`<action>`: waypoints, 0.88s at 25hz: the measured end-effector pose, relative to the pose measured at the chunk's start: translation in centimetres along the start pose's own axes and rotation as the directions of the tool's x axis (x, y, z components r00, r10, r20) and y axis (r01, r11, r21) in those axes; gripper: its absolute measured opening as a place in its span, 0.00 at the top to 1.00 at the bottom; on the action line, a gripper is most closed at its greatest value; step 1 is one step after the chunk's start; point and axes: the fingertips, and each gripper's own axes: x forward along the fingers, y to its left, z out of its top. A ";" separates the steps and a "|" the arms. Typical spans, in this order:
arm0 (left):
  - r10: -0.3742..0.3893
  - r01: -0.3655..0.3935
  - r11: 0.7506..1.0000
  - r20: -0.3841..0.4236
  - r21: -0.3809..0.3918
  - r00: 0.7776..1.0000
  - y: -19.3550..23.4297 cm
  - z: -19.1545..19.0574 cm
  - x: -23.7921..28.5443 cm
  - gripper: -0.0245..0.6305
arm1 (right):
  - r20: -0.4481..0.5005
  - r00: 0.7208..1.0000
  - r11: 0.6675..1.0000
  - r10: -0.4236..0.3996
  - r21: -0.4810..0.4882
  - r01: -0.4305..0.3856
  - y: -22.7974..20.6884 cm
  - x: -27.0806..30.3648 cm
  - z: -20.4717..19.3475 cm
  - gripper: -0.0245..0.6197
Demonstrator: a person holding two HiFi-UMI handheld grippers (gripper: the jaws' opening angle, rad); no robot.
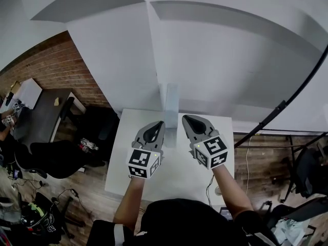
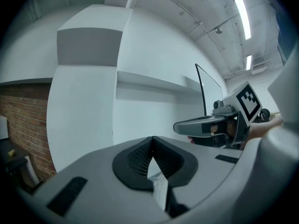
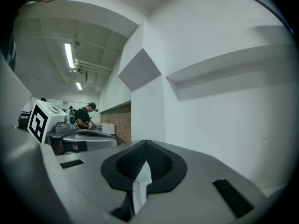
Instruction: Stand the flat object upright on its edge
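The flat object (image 1: 171,109) is a pale grey panel standing upright on its edge on the white counter (image 1: 174,177). Seen from the head view, it rises between the tips of my two grippers, towards the far side of the counter. I cannot tell from there whether either tip touches it. Neither gripper view shows it.

My left gripper (image 1: 161,123) is held above the counter just to the panel's left and points roughly level. Its own view shows the jaws (image 2: 153,139) clenched, tips together and nothing gripped between the ribbed pads. My right gripper (image 1: 186,118) hangs just to the panel's right at about the same height, and its jaws (image 3: 145,143) are clenched too, with nothing between them. Each gripper shows in the other's view, close alongside.

Ahead of both stands a white wall (image 1: 215,60) with a ledge. To the left are a brick wall (image 1: 61,70) and a dark desk (image 1: 41,118). In the right gripper view a person (image 3: 86,115) bends over a bench far off by that brick wall. A black cable (image 1: 287,101) arcs across on the right.
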 end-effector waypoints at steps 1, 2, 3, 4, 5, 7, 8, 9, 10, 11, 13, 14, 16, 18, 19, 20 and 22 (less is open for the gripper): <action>0.001 -0.001 1.000 0.002 -0.011 1.000 0.1 0.0 -0.1 0.94 | -0.002 1.000 1.000 0.003 0.001 -0.003 0.1 0.0 0.0 0.90; 0.003 -0.003 1.000 0.004 -0.019 1.000 0.2 0.0 -0.2 0.94 | -0.003 1.000 1.000 0.006 0.002 -0.006 0.2 0.0 -0.1 0.90; 0.006 -0.006 1.000 0.006 -0.022 1.000 0.3 0.0 -0.2 0.94 | -0.004 1.000 1.000 0.008 0.002 -0.008 0.2 0.1 -0.2 0.90; 0.008 -0.008 1.000 0.008 -0.023 1.000 0.3 0.1 -0.2 0.94 | -0.006 1.000 1.000 0.010 0.002 -0.010 0.3 0.1 -0.2 0.90; 0.009 -0.009 1.000 0.009 -0.022 1.000 0.4 0.2 -0.2 0.94 | -0.006 1.000 1.000 0.011 0.002 -0.011 0.3 0.1 -0.3 0.90; 0.010 -0.009 1.000 0.013 -0.022 1.000 0.3 0.4 -0.1 0.94 | -0.008 1.000 1.000 0.012 0.003 -0.012 0.3 0.1 -0.3 0.90; 0.010 -0.010 1.000 0.016 -0.023 1.000 0.3 0.5 -0.2 0.94 | -0.009 1.000 1.000 0.013 0.004 -0.013 0.3 0.1 -0.3 0.90; 0.010 -0.010 1.000 0.017 -0.026 1.000 0.3 0.5 -0.2 0.94 | -0.010 1.000 1.000 0.013 0.004 -0.013 0.3 0.0 -0.3 0.90; 0.011 -0.010 1.000 0.018 -0.030 1.000 0.3 0.6 -0.2 0.94 | -0.011 1.000 1.000 0.014 0.004 -0.014 0.4 0.0 -0.3 0.90; 0.010 -0.010 0.999 0.019 -0.033 1.000 0.2 0.6 -0.2 0.94 | -0.012 1.000 1.000 0.015 0.005 -0.015 0.4 0.0 -0.3 0.90; 0.008 -0.008 0.999 0.022 -0.036 1.000 0.2 0.6 -0.3 0.94 | -0.012 1.000 1.000 0.016 0.007 -0.016 0.3 -0.1 -0.3 0.90; 0.007 -0.006 0.999 0.024 -0.040 1.000 0.2 0.7 -0.3 0.94 | -0.012 1.000 1.000 0.015 0.008 -0.015 0.3 0.0 -0.3 0.90; 0.005 -0.004 0.999 0.028 -0.050 1.000 0.4 0.7 -0.3 0.94 | -0.012 1.000 1.000 0.015 0.008 -0.015 0.4 0.1 -0.4 0.90; 0.009 -0.008 0.999 0.027 -0.048 1.000 0.5 0.6 -0.3 0.94 | -0.009 1.000 1.000 0.017 0.010 -0.017 0.4 0.1 -0.4 0.90; 0.012 -0.011 0.999 0.024 -0.042 1.000 0.5 0.5 -0.3 0.94 | -0.006 1.000 1.000 0.019 0.012 -0.019 0.4 0.1 -0.4 0.90; 0.014 -0.013 0.999 0.021 -0.038 1.000 0.5 0.4 -0.2 0.94 | -0.003 1.000 1.000 0.021 0.015 -0.021 0.4 0.0 -0.4 0.90; 0.016 -0.015 0.999 0.015 -0.037 1.000 0.5 0.2 0.0 0.94 | 0.001 1.000 0.999 0.026 0.020 -0.026 0.3 -0.1 -0.4 0.90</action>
